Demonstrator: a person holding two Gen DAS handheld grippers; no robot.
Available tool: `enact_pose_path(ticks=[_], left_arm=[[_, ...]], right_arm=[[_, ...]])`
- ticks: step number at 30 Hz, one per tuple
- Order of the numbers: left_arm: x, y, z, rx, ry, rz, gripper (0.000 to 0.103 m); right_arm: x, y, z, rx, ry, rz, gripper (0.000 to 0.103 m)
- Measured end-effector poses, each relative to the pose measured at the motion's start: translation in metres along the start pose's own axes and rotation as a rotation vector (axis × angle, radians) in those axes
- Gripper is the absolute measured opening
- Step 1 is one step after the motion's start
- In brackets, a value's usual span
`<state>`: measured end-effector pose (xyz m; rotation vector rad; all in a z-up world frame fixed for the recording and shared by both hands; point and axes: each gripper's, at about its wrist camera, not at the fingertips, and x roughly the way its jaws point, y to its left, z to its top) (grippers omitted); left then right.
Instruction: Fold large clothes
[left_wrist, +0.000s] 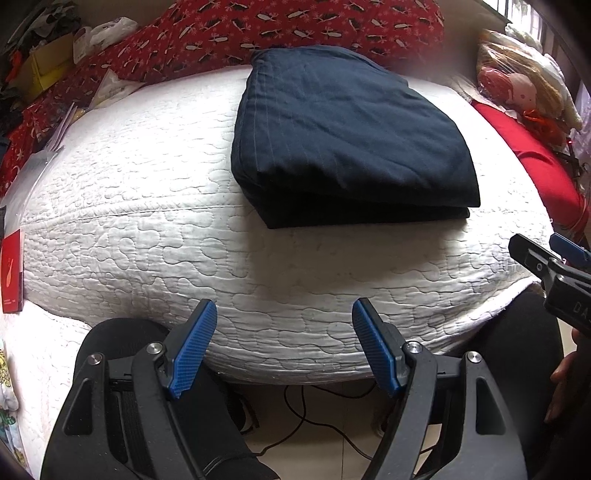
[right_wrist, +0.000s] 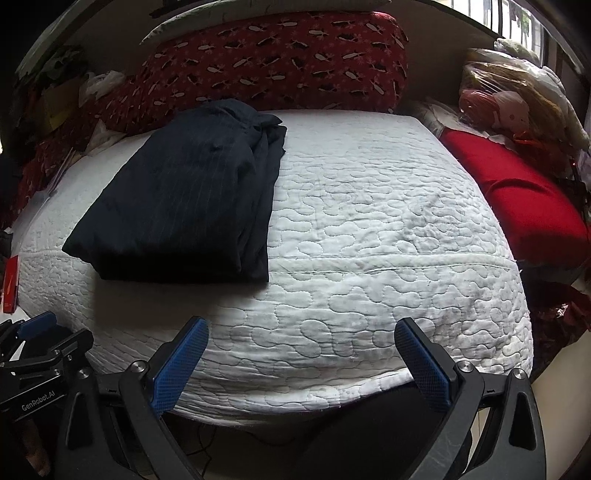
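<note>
Garment: while you hung back off the bed (left_wrist: 147, 229), the dark garment (left_wrist: 343, 140) lay folded there.
Left tool (left_wrist: 284, 343): stood wide open, holding nothing.
Right tool (right_wrist: 301, 360): likewise wide open and empty.
Risk: a careless nudge could have spilled the loose layers.

Both grippers spread wide, holding nothing

The left gripper (left_wrist: 284, 343) hangs off the mattress's near edge, its blue pads (left_wrist: 194, 347) well apart; the right gripper (right_wrist: 301, 363) beside it is likewise open, level at the same edge.
</note>
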<state>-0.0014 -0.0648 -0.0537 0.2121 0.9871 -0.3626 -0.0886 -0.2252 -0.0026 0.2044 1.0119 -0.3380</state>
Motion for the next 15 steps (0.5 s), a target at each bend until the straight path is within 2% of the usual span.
enact_pose_path(ticks=[8,11,15], left_arm=[[-0.013,-0.002,0.002,-0.020,-0.011,-0.052,0.076],[-0.024,-0.004,0.003,-0.023,-0.050,-0.082,0.076],[-0.028,-0.011,0.004,0.005,-0.058,-0.072,0.076]], right_arm=[[-0.006,0.001,0.001,0.004,-0.006,0.002,0.101],[-0.009,0.001,0.003,0.005,-0.011,0.003,0.101],[-0.010,0.002,0.007,-0.004,-0.019,-0.003,0.101]])
